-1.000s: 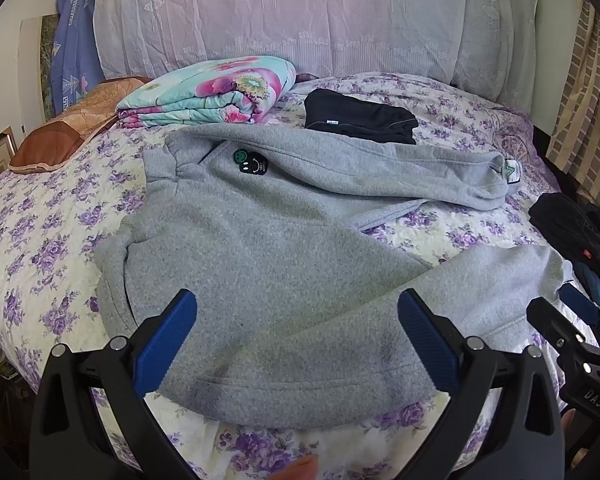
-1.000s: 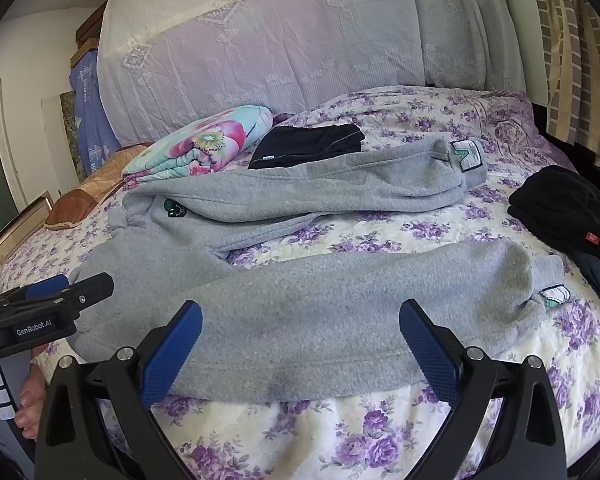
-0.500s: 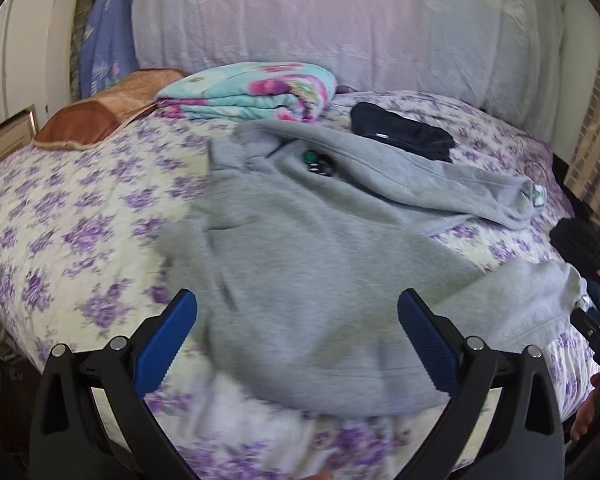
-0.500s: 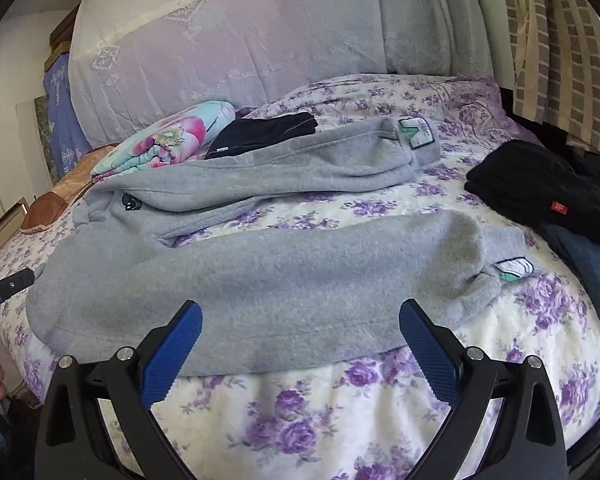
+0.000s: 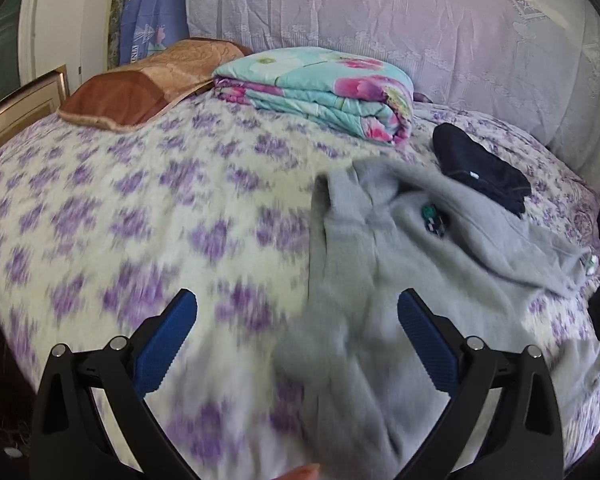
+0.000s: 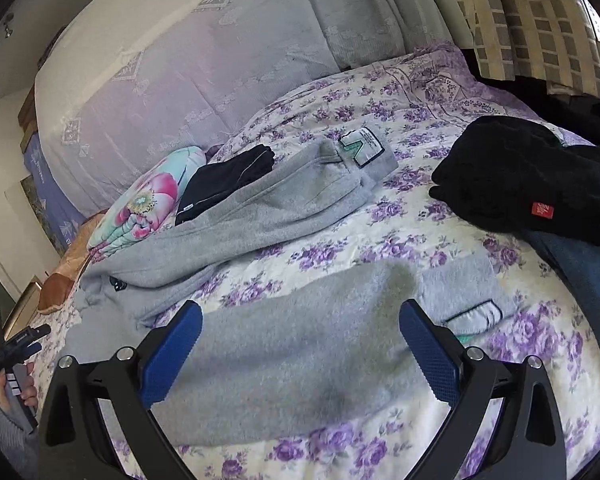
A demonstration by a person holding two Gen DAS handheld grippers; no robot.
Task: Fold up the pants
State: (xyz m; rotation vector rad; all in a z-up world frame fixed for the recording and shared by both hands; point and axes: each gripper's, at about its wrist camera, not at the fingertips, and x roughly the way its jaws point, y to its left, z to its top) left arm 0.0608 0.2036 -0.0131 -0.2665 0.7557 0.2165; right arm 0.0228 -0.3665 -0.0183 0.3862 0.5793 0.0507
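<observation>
On the flowered bed [image 5: 100, 208], the left tool [image 5: 296, 340] is held with its blue pads wide apart and empty at the waist end of the grey pants [image 6: 268, 364], presumably so that the waistband can be taken up. The pants are spread flat with both legs splayed rightward, unfolded, beside a folded quilt [image 5: 320, 96] and dark garments [image 6: 524, 176]. Over the near leg, short of its cuff, the right tool [image 6: 300, 352] is likewise held agape and empty; no container is seen.

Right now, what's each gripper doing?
Left gripper: open, holding nothing.
Right gripper: open, empty, above the near leg of the grey sweatpants.
</observation>
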